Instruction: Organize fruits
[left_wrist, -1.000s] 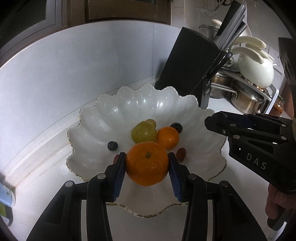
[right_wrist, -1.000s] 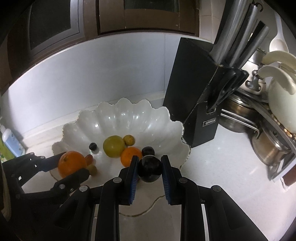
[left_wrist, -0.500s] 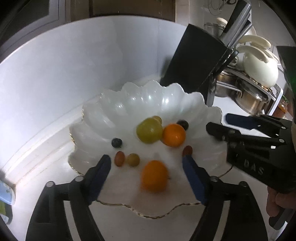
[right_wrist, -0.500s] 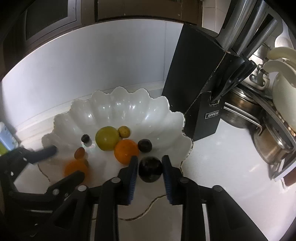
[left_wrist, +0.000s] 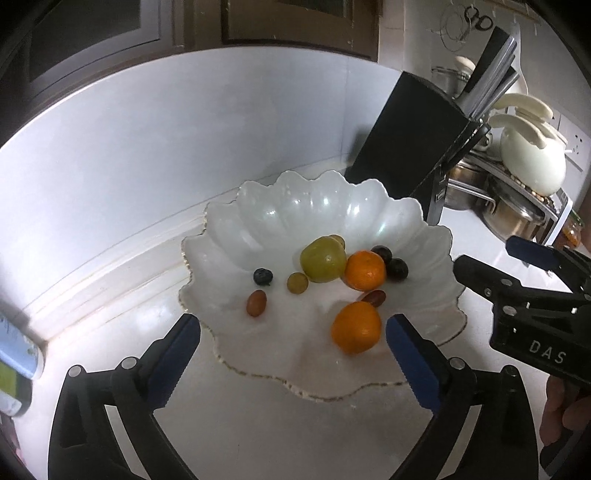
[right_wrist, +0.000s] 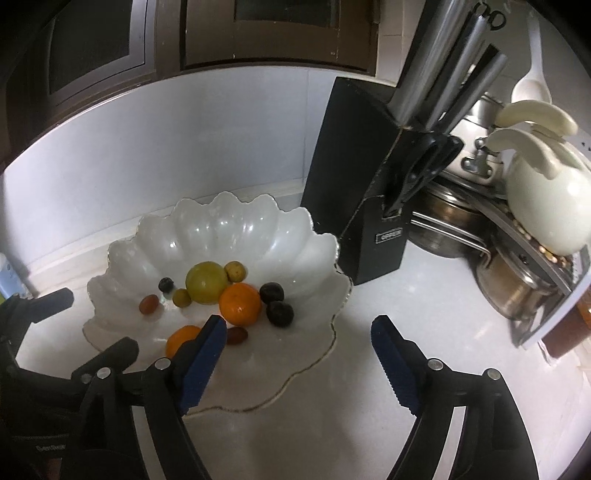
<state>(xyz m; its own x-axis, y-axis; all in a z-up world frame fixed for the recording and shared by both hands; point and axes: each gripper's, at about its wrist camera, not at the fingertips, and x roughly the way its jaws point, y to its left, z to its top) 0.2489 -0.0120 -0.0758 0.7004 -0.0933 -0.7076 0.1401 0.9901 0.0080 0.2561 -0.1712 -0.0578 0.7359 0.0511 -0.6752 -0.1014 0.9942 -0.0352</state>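
Observation:
A white scalloped bowl (left_wrist: 280, 218) (right_wrist: 229, 229) on the counter holds the fruit. An orange (left_wrist: 355, 326) (right_wrist: 181, 339) lies near its front rim. Behind it sit a second orange (left_wrist: 365, 270) (right_wrist: 240, 303), a green fruit (left_wrist: 322, 259) (right_wrist: 207, 282), two dark plums (left_wrist: 396, 268) (right_wrist: 280, 313) and several small grapes and a blueberry (left_wrist: 263, 276). My left gripper (left_wrist: 293, 360) is open and empty in front of the bowl. My right gripper (right_wrist: 297, 360) is open and empty over the bowl's right front rim; it also shows in the left wrist view (left_wrist: 517, 266).
A black knife block (right_wrist: 365, 199) (left_wrist: 410, 144) stands right behind the bowl. Steel pots (right_wrist: 517, 291) and a white egg-shaped utensil holder (right_wrist: 543, 199) crowd the right side. A bottle (left_wrist: 14, 354) lies at far left. The white wall runs behind.
My left gripper opened, dropped the orange into the bowl and drew back. My right gripper opened and released the dark plum into the bowl beside the other plum.

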